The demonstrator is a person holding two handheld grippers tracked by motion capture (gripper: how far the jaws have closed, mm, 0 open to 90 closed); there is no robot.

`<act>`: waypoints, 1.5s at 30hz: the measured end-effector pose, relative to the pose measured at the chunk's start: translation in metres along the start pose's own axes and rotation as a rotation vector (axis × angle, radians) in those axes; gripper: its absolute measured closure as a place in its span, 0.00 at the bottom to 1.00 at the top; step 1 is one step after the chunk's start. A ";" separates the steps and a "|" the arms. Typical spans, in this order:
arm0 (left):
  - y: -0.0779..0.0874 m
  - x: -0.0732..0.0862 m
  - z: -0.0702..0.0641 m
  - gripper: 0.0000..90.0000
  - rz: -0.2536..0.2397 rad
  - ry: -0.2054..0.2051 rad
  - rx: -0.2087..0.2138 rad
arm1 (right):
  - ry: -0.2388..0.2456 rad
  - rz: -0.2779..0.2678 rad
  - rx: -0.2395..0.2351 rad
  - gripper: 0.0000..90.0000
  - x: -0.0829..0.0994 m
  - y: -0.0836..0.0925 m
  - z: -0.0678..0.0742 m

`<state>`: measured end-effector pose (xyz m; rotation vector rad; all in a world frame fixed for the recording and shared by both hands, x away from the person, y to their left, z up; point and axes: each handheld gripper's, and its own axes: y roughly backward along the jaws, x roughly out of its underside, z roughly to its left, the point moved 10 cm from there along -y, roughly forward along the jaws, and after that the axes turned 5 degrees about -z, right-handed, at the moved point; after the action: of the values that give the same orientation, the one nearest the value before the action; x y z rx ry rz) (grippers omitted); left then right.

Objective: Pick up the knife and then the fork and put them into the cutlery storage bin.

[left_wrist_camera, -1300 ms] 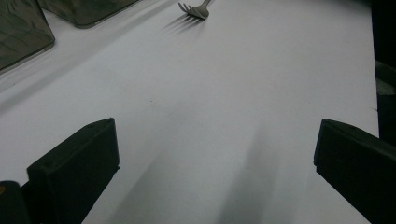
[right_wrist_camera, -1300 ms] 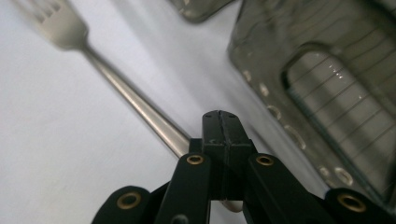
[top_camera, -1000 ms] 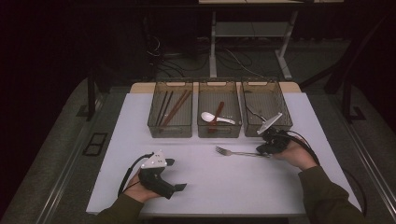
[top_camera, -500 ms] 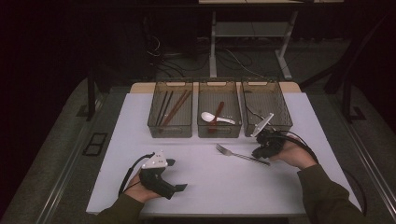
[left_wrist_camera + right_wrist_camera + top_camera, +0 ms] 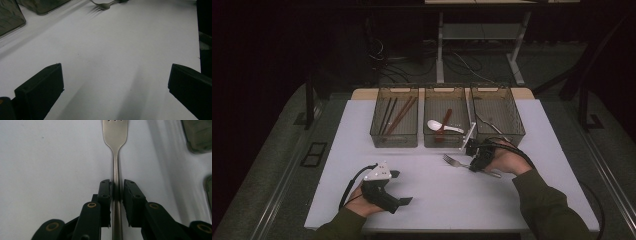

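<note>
The right gripper has just been opening, its jaws a little apart around the fork handle. The left gripper is wide apart above the counter.

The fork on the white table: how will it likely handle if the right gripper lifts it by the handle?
The fork looks like polished metal, so probably stiff, yet apt to slip between the pads. The right gripper, whose jaws have just been opening, straddles its thin handle, with small gaps visible beside it. Gripped there, the wider tined head may tip it downward. Being flat, it is unlikely to roll.
</note>
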<state>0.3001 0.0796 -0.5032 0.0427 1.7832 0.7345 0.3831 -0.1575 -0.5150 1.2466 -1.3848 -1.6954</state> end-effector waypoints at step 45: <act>0.000 0.000 -0.001 0.00 0.002 -0.006 0.005 | -0.136 -0.410 -0.025 0.94 0.000 0.052 -0.025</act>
<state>0.2993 0.0792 -0.5033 0.0494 1.7793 0.7307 0.4012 -0.1815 -0.4653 1.5018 -1.2373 -2.0986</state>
